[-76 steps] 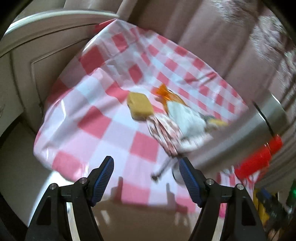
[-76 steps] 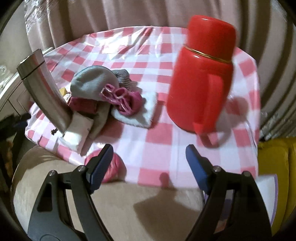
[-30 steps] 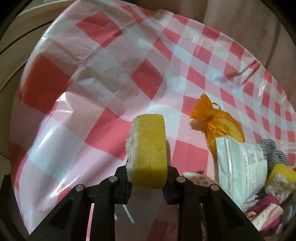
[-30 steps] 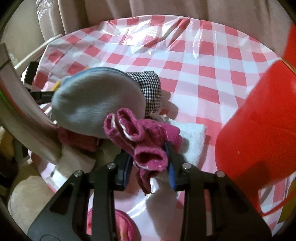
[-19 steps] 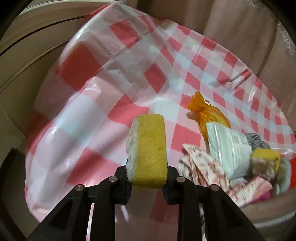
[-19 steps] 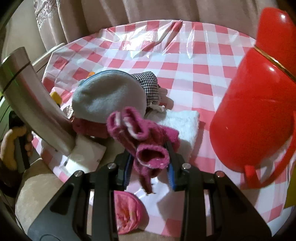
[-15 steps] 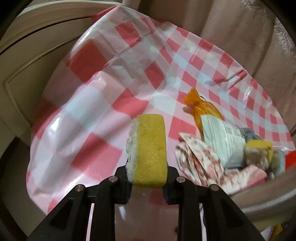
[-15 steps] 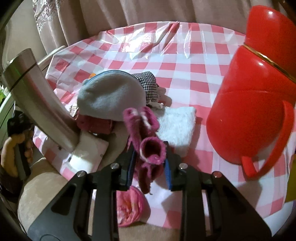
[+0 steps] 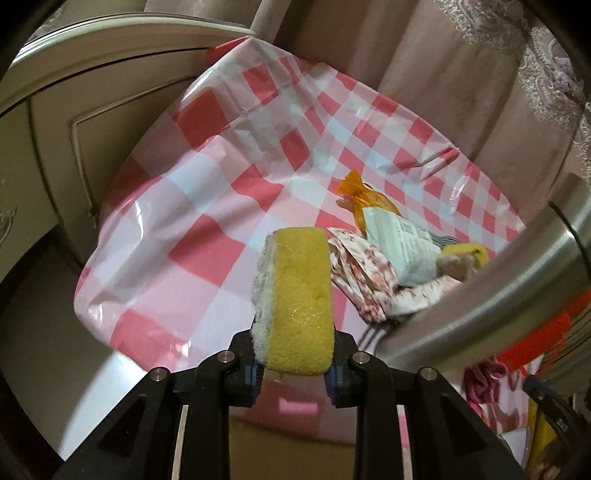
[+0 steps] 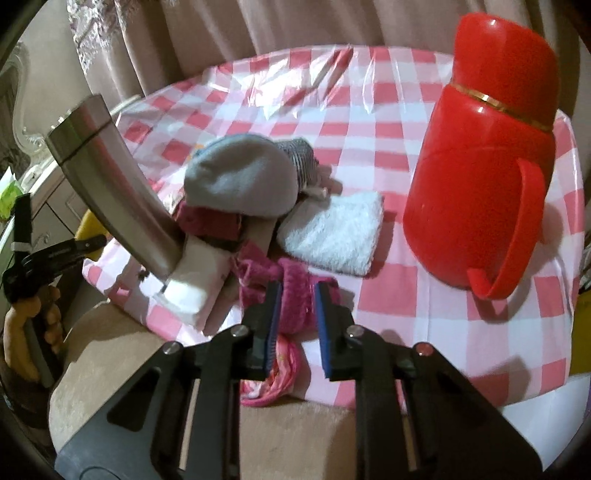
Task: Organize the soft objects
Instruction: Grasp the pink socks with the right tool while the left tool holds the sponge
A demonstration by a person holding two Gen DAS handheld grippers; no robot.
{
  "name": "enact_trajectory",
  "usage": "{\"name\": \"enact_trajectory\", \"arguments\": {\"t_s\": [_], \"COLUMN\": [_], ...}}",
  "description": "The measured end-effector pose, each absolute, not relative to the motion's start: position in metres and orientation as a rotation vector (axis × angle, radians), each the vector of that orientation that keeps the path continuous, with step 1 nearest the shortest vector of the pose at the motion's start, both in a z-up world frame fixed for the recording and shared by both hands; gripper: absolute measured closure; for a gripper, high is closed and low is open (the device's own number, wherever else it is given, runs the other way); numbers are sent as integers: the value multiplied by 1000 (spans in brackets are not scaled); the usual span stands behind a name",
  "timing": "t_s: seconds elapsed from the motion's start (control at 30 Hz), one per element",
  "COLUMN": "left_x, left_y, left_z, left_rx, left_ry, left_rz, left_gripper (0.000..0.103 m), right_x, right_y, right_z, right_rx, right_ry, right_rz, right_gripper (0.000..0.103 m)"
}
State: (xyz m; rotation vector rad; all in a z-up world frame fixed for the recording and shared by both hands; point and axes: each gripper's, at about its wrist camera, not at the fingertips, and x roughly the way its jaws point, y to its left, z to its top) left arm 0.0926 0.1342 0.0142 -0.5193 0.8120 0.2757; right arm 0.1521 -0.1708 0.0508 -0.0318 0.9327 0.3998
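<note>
1. A soft yellow foam sponge (image 9: 299,299), light and compressible, is gripped mid-body by the left gripper (image 9: 293,363), lower centre.
2. A limp magenta fleece cloth (image 10: 293,301) is clamped by the right gripper (image 10: 295,314).
3. Beyond, upper centre, a grey knit cap (image 10: 240,182) is heaped.

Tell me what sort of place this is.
Probably a room in a home: a table under a red-checked plastic tablecloth, heavy curtains behind it, a red thermos jug and a cream panelled cabinet alongside.
</note>
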Motion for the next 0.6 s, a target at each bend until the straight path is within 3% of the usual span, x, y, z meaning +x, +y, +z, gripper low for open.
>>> {"name": "enact_trajectory", "arguments": {"t_s": [0.03, 0.07, 0.1, 0.5, 0.53, 0.6], "left_x": [88, 85, 80, 59, 59, 57], "left_y": [131, 129, 126, 82, 78, 70], "left_z": [16, 17, 20, 28, 29, 29], "left_rx": [-520, -520, -519, -488, -485, -479], "left_ry": [807, 804, 799, 799, 800, 800], "left_rz": [268, 262, 254, 133, 123, 104], "left_gripper": [76, 76, 76, 76, 76, 76], "right_x": [154, 155, 155, 184, 187, 190], "right_y": [-170, -168, -166, -119, -117, -115], "right_z": [49, 48, 47, 11, 7, 2], "right_rx": [-33, -36, -42, -282, -296, -311], "right_ry": [950, 959, 957, 1069, 1080, 1092], "right_rz": [404, 406, 409, 409, 406, 395], "right_gripper": [62, 37, 22, 23, 27, 50]}}
